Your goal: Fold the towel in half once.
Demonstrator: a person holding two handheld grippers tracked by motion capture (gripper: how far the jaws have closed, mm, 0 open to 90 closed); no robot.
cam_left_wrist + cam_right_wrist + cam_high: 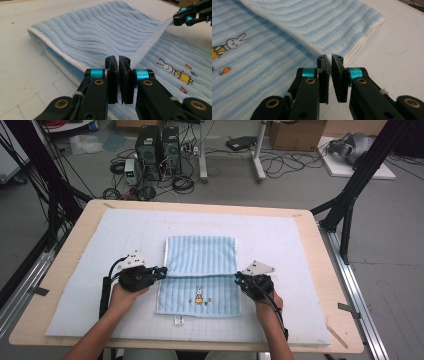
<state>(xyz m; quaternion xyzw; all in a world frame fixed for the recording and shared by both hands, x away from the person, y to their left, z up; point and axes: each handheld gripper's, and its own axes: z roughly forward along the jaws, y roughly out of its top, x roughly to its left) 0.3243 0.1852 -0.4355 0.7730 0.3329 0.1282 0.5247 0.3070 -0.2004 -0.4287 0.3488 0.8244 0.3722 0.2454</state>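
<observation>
A light blue striped towel (201, 255) with a rabbit picture (199, 294) lies on the mat, its far half folded toward me over the near half. My left gripper (164, 270) is shut on the left end of the folded layer's white hem (147, 45), which runs taut across to my right gripper (237, 279). The right gripper is shut on the hem's right end. In the left gripper view the jaws (118, 60) meet at the towel's (100, 32) corner, and the right gripper (176, 20) pinches the far corner. In the right gripper view the jaws (329, 58) close at the fold's (322, 22) corner.
A pale blue gridded mat (100, 245) covers the wooden table (75, 235). A small white label (179, 321) lies just in front of the towel. Beyond the table's far edge, computers (157, 147) and cables sit on the floor. Black frame posts (350, 195) stand at both sides.
</observation>
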